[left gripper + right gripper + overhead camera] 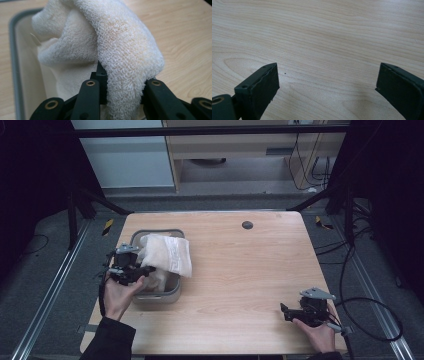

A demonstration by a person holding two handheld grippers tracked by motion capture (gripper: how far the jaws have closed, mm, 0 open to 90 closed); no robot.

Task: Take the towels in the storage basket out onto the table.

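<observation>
A cream terry towel (167, 254) lies bunched in a grey-rimmed tub (161, 298) at the table's left. My left gripper (137, 266) is at the tub's left side, shut on a thick fold of the towel (125, 75); the fold bulges up between the black jaws and drapes over them. The tub's grey rim (13, 65) runs down the left of the left gripper view. My right gripper (286, 311) rests near the table's front right, held by a hand. Its two black pads (259, 87) stand wide apart over bare wood with nothing between them (327, 92).
The light wood table (250, 270) has a small dark round cap (247, 225) near its far edge. A black cable (370, 320) loops off the right gripper past the table's right edge. Dark floor and metal frame rails surround the table.
</observation>
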